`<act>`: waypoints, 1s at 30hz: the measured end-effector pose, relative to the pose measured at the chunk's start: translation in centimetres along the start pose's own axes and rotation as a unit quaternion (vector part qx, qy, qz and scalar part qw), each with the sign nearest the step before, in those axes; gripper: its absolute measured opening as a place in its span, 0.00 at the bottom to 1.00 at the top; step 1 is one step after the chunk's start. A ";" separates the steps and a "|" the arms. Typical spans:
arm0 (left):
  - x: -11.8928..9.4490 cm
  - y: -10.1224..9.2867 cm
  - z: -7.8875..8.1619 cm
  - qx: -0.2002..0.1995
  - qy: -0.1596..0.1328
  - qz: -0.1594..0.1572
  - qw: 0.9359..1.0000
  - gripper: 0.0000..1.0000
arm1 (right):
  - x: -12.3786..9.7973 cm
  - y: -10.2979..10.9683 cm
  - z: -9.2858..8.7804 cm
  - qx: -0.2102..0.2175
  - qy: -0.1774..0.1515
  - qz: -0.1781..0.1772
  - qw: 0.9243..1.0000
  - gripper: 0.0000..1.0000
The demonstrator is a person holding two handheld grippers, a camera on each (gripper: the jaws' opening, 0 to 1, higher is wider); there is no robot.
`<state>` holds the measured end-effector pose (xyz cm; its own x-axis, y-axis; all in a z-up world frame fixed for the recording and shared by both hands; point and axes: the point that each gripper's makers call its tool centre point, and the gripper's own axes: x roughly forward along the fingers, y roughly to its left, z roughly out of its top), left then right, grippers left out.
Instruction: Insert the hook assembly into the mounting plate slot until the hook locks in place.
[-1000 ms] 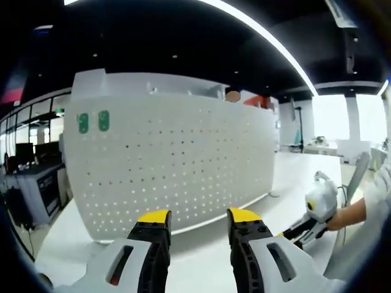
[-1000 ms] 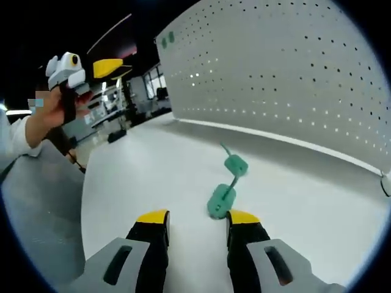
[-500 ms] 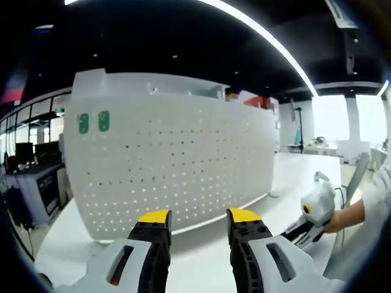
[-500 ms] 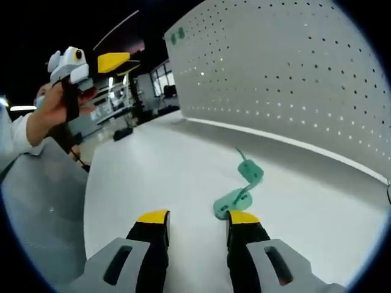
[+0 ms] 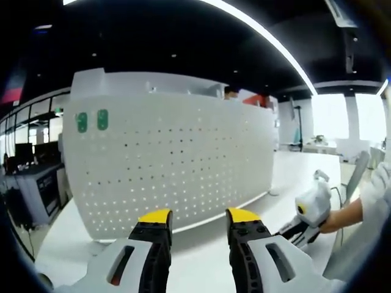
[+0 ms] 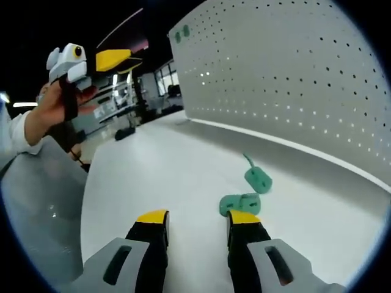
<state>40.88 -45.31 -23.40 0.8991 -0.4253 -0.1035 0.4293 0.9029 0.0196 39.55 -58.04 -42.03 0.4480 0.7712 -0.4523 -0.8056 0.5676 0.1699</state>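
Two small green plates (image 5: 92, 121) sit high at the left end of the white pegboard (image 5: 177, 165) in my left gripper view. My left tool (image 5: 197, 217) is released, jaws apart and holding nothing, level above the worktop (image 5: 256, 204). My right tool (image 5: 314, 210) shows low at right, gripped by my hand.

Right gripper view: the teal hook pieces (image 6: 247, 192) lie on the worktop (image 6: 153, 177), just ahead of my right jaw. My right tool (image 6: 197, 217) gapes with nothing between its jaws. My left tool (image 6: 91, 61) is raised at upper left.
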 end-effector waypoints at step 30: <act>0.3 -0.9 -0.8 0.002 0.013 -0.015 1.000 0.33 | -0.7 -4.7 0.8 -0.064 0.005 -0.020 0.998 0.29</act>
<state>40.67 -46.22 -24.27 0.8829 -0.4510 -0.1309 0.4571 0.8892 0.0190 43.34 -61.01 -41.87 0.4771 0.7459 -0.4648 -0.8304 0.5558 0.0395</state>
